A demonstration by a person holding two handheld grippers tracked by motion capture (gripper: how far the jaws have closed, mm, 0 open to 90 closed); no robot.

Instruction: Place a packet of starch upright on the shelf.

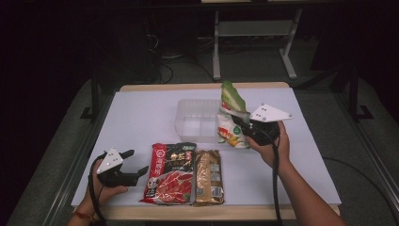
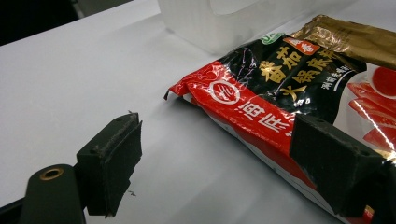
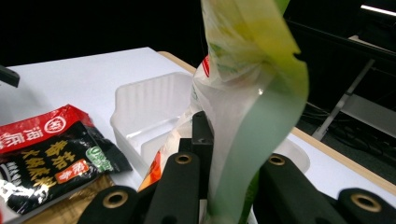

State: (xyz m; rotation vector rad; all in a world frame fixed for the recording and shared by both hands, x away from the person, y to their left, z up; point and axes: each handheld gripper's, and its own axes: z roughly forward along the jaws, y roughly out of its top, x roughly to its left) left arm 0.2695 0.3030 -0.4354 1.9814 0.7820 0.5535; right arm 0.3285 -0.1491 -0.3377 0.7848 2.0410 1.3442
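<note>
Your right hand-held gripper (image 1: 239, 123) is clamped on the green packet (image 1: 231, 115) beside the clear bin (image 1: 197, 120), nothing binned yet, while your left hand-held gripper (image 1: 134, 162), jaws apart, waits by the red packet (image 1: 171, 173) and gold packet (image 1: 208, 176) on the worktop (image 1: 141, 117).

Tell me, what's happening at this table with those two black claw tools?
A person holds a gripper in each hand. The right gripper is shut on a green and white packet, lifted beside a clear plastic container. The left gripper is open, next to a red and black packet lying flat beside a gold packet.
</note>
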